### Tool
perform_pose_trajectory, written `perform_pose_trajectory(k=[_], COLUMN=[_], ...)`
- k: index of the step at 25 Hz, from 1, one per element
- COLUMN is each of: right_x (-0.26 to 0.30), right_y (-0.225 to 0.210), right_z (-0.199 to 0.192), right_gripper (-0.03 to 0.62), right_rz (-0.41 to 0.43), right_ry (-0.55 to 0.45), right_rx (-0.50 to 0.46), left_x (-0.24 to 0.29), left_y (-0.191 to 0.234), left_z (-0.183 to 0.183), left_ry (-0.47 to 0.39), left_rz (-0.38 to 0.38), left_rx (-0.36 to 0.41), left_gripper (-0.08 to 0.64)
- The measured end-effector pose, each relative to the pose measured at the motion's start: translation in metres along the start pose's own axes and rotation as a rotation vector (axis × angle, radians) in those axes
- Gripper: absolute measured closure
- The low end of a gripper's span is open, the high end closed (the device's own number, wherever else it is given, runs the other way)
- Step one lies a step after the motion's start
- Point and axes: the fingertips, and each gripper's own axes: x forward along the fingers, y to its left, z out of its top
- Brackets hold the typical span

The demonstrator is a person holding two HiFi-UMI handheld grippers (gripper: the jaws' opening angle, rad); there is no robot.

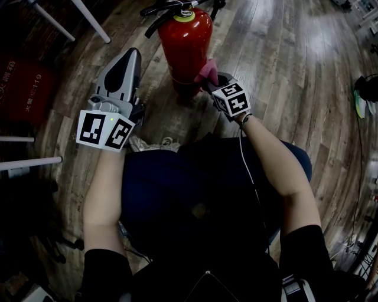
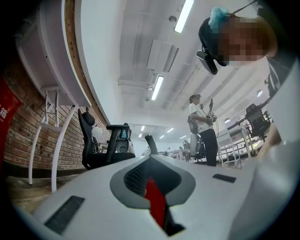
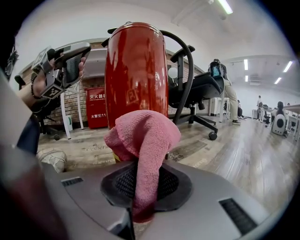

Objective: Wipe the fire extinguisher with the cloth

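Observation:
A red fire extinguisher (image 1: 186, 44) with a black hose and handle stands upright on the wooden floor; in the right gripper view its cylinder (image 3: 136, 70) fills the middle. My right gripper (image 1: 215, 79) is shut on a pink cloth (image 1: 208, 72), which lies at the cylinder's lower right side. The bunched cloth (image 3: 145, 140) hides the base of the cylinder, so I cannot tell whether they touch. My left gripper (image 1: 131, 59) hovers left of the extinguisher, apart from it, jaws together with nothing held. In its own view, tilted upward, the left gripper (image 2: 152, 187) shows only a thin red sliver in the slit.
A red cabinet (image 1: 26, 88) with white characters stands at the left wall. White table legs (image 1: 88, 17) rise at the far left. Black office chairs (image 3: 197, 89) stand behind the extinguisher. A person (image 2: 204, 131) stands farther off. My shoe (image 1: 150, 143) rests near the extinguisher.

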Motion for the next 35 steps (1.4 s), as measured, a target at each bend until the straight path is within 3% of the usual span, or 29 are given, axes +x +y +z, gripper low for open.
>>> perform_pose_trajectory(k=[14,19,26,35], right_x=[0.023,0.034,0.051,0.069], right_y=[0.021,0.027,0.020,0.017], right_z=[-0.048,-0.067,-0.093,-0.120], right_gripper=[0.531,0.531,0.531,0.531], right_rz=[0.049,0.071,0.050,0.039], right_ry=[0.167,0.218,0.316,0.411], right_rx=[-0.110,-0.087,-0.075,-0.137], left_x=[0.000,0.002,0.004,0.004], left_y=[-0.002,-0.002,-0.001,0.002], left_z=[0.002,0.002,-0.001,-0.003], left_ry=[-0.004,-0.005,-0.002,-0.002], left_rz=[-0.008,-0.009,-0.012,-0.009], left_rx=[0.005,0.005,-0.003,-0.008], left_gripper=[0.548,0.548,0.548,0.548])
